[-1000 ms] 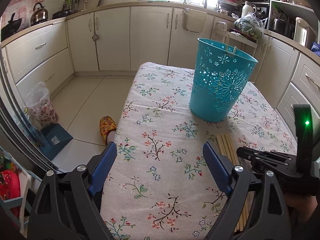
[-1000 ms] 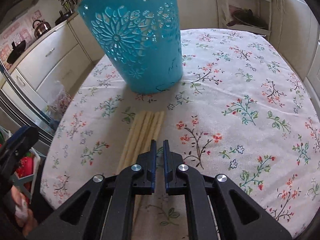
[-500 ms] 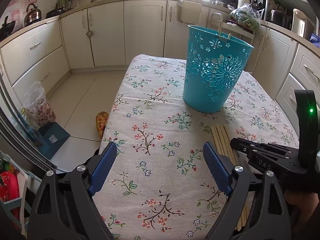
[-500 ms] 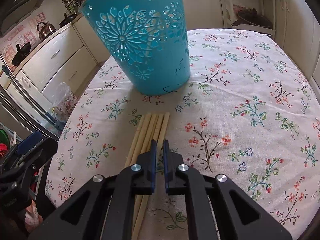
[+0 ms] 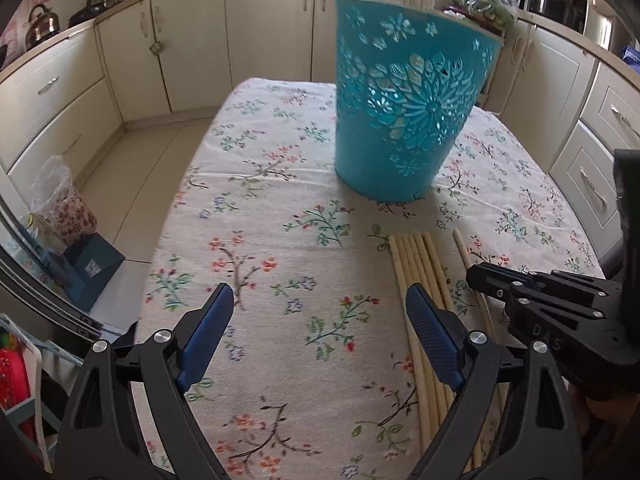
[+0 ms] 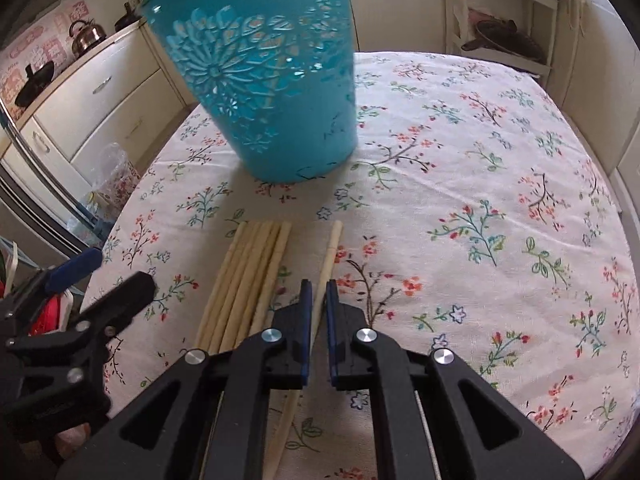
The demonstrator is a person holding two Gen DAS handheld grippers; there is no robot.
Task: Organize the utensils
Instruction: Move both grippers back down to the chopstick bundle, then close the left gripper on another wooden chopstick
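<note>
A tall teal openwork basket stands on the floral tablecloth. Several pale chopsticks lie side by side in front of it. One chopstick is pulled apart to the right of the bundle. My right gripper is shut on this single chopstick, low over the cloth; it also shows in the left wrist view. My left gripper is open and empty, above the cloth left of the bundle; it also shows at the left of the right wrist view.
The table is covered with a flowered cloth; its left edge drops to a tiled floor. Cream kitchen cabinets ring the room. A plastic bag and blue box sit on the floor at left.
My right gripper has closed on one chopstick and drawn it right, away from the bundle. The left gripper has moved forward toward the basket, still open.
</note>
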